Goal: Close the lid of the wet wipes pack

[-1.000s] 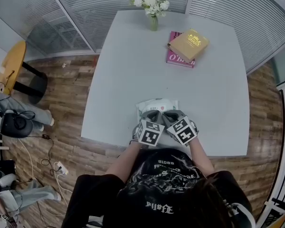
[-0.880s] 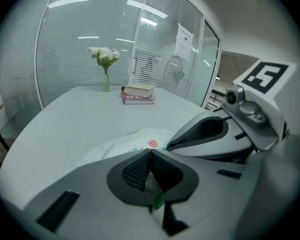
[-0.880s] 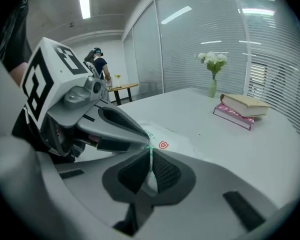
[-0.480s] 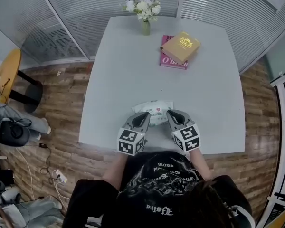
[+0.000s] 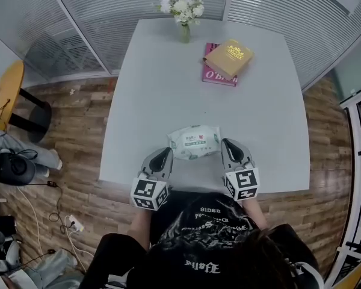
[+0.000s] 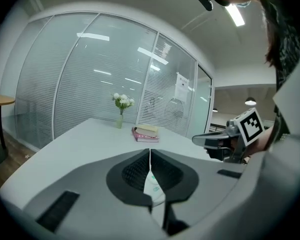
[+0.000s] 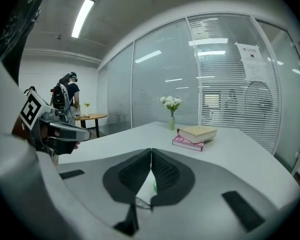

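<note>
Flanking the wet wipes pack with both jaws shut

On the left, the left hand-held gripper [image 5: 163,155] hangs over the near edge of the bench [image 5: 162,83]. Its jaws are pressed together with nothing between them, and its own view shows only a sliver of the pack through the slit below the tips. Between the two tools, the wet wipes pack [image 5: 194,142] lies flat on the bench near the front edge, apart from both. On the right, the right hand-held gripper [image 5: 229,146] is likewise closed and empty, just beside the pack's right end.

Whether the lid is snapped fully flush is hard to judge. The head view shows it too small, so it may be down but not latched. If so, the risk is leaving it sprung, and the wipes would dry out. A further press with closed tips could also go wrong. The pack looks soft and light, so an off-centre push might slide it toward the front edge or dent it rather than seat the lid.
</note>
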`<move>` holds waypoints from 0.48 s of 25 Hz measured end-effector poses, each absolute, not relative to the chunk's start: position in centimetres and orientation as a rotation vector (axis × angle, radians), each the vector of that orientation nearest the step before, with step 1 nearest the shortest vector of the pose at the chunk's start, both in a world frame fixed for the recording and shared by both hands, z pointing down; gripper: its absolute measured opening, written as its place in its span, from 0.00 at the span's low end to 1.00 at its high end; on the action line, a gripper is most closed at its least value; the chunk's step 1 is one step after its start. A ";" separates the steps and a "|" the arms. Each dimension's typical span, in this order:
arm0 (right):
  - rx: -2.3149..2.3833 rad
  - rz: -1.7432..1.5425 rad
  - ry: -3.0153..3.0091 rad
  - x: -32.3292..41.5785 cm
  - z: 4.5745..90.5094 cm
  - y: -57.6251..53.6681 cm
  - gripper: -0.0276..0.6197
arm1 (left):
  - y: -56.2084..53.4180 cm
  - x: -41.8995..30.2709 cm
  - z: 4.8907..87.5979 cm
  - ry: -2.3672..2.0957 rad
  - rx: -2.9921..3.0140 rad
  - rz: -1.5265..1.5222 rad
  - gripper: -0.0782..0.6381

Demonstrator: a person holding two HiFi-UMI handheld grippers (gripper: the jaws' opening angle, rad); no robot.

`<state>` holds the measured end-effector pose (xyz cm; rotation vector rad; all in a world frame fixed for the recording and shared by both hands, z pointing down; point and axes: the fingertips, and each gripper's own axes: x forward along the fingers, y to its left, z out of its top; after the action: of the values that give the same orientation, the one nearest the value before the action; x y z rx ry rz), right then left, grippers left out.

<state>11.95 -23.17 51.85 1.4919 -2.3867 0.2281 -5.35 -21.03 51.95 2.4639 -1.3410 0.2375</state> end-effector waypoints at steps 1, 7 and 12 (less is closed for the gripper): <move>1.477 0.232 -2.387 11.7 52.0 -23.1 0.05 | -21.1 -5.4 51.9 -1.336 2.469 0.237 0.12; 1.464 0.256 -2.394 11.3 51.9 -22.9 0.04 | -21.8 -4.6 50.9 -1.320 2.510 0.220 0.12; 1.512 0.225 -2.372 11.8 51.4 -22.9 0.04 | -22.0 -4.1 50.4 -1.317 2.528 0.215 0.12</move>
<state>11.82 -22.89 51.35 1.5124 -2.3715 0.2250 -4.07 -21.95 50.43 2.5281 -1.3172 0.2146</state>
